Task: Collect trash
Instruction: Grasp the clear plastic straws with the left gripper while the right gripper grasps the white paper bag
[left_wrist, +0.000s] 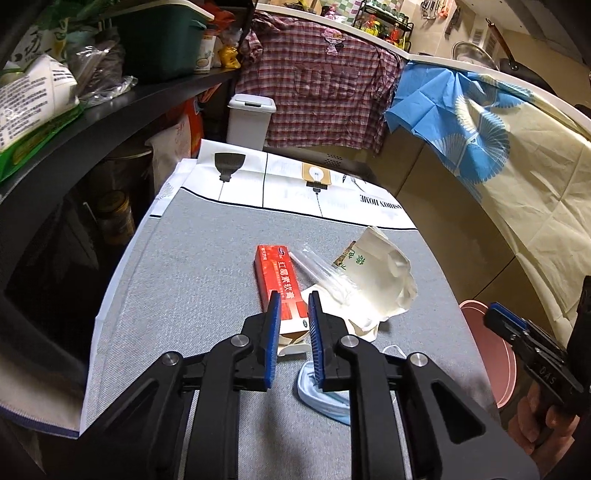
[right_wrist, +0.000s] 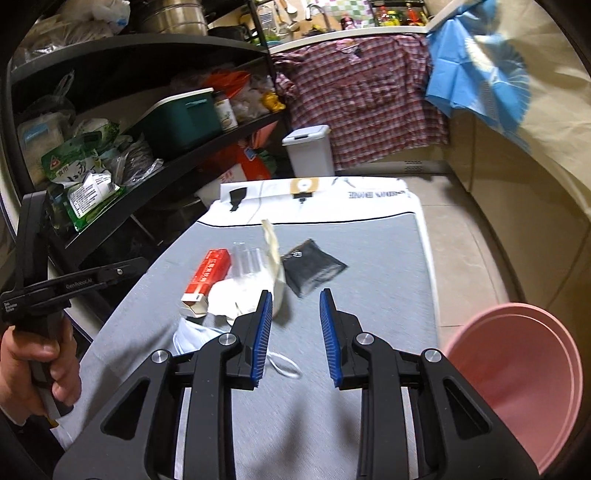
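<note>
On a grey-clothed table (left_wrist: 207, 266) beside cluttered shelves (right_wrist: 155, 110), the red carton (left_wrist: 280, 284), white paper bag (left_wrist: 373, 277) and face mask (left_wrist: 325, 398) lie clustered, both the left gripper (left_wrist: 293, 299) and right gripper (right_wrist: 295, 299) spread and empty above them, a pink bin (right_wrist: 517, 376) nearby.

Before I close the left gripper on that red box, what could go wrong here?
1. The red toothpaste box lies against the clear plastic wrapper and white paper bag; the left gripper may snag them.
2. The face mask sits under the right finger, so its ear loop could catch.
3. The pink bin stands off the table's right edge; a drop could miss it.
</note>
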